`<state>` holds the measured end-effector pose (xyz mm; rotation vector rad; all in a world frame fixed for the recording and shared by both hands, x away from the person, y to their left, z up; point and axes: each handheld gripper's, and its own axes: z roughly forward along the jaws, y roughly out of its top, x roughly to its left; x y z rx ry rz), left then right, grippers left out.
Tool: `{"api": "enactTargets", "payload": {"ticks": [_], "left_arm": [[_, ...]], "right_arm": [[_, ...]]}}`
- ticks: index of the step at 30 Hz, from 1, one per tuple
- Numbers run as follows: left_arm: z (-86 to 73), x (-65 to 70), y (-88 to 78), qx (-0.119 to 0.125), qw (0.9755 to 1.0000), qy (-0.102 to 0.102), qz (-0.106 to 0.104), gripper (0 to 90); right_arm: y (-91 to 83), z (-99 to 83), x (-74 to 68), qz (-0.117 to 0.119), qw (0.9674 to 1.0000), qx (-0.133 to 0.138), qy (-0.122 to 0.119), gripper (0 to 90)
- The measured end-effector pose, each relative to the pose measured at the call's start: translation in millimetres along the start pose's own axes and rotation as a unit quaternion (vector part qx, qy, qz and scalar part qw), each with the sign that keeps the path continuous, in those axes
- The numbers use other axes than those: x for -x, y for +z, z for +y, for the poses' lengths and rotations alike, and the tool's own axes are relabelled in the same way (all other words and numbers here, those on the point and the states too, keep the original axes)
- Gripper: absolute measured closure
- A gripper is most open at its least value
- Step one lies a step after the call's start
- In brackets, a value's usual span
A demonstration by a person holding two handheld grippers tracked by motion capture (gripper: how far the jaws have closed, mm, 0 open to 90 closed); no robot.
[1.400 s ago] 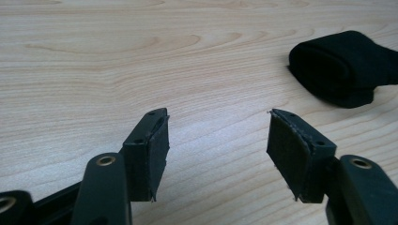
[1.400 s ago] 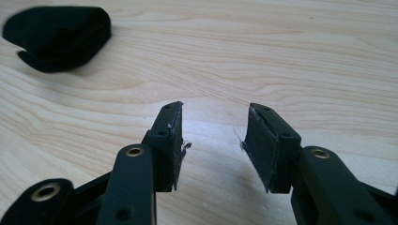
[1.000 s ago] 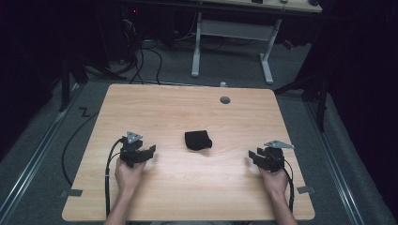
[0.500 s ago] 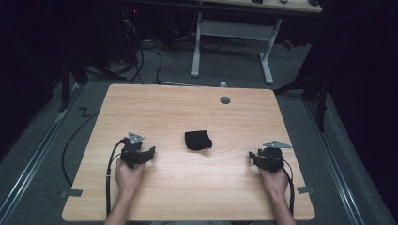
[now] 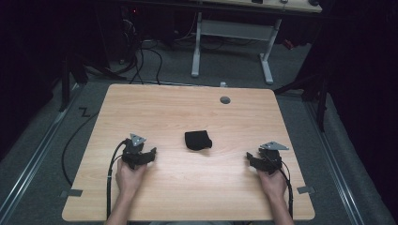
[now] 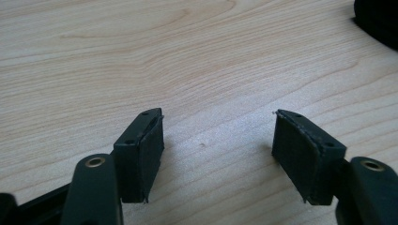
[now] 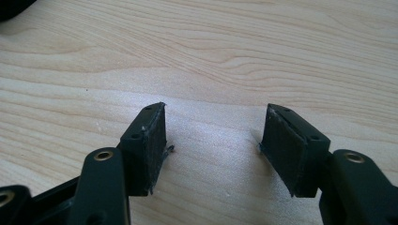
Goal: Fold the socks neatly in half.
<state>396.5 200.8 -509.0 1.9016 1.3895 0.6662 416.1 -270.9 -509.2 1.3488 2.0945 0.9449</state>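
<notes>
A small black bundle of cloth lies near the middle of the wooden table. My left gripper rests low over the table to the left of the bundle, and its jaws have just been opening; they stand wide with bare wood between them. A corner of the black cloth sits at the upper right of the left gripper view. My right gripper sits to the right of the bundle; its jaws have just been opening too and hold nothing. The black cloth edges into that view's upper left.
A grey round cap is set into the table near its far edge. Beyond the table stand a white desk frame and loose cables on the grey floor. A black cable trails from the left gripper.
The right gripper's jaws look slightly wider apart than before. Both hands stay in place and the black cloth has not moved.
</notes>
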Motion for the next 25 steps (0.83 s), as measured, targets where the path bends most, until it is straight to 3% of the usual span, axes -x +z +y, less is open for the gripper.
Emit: {"api": "enactTargets", "payload": {"ticks": [25], "left_arm": [[0.0, 0.3, 0.1, 0.0, 1.0, -0.001, -0.001, 33.1]], "right_arm": [[-0.1, -0.2, -0.4, 0.001, 1.0, -0.001, -0.001, 38.9]]}}
